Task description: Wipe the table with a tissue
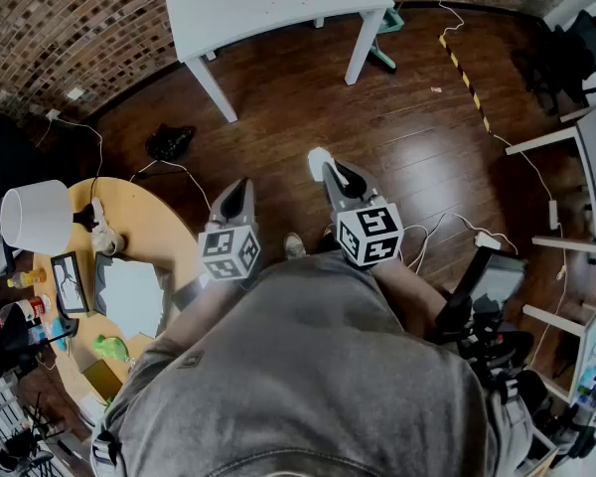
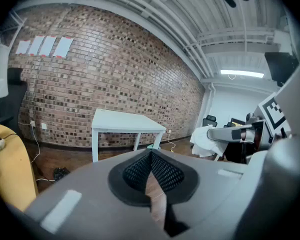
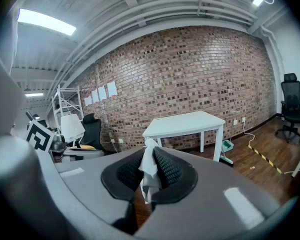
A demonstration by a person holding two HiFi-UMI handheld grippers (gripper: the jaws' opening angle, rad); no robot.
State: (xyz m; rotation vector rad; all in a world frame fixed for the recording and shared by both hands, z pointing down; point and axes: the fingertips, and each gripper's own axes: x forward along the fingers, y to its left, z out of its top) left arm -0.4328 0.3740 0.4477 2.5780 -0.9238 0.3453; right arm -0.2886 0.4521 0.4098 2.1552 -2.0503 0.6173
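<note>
Two grippers: you hold both at waist height, side by side, pointing forward over the wooden floor (image 1: 397, 117).
Left gripper (image 2: 151, 155): jaws closed tip to tip, nothing between them.
Right gripper (image 3: 151, 153): jaws pinched on the white tissue (image 3: 149, 166), which sticks up past the tips.
White table (image 1: 268, 3): well ahead of both grippers, against the brick wall (image 1: 70, 18).

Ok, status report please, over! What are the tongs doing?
Right tongs shut on tissue. Left tongs shut, empty. White table ahead, not reached; nothing seen blocking the way.
</note>
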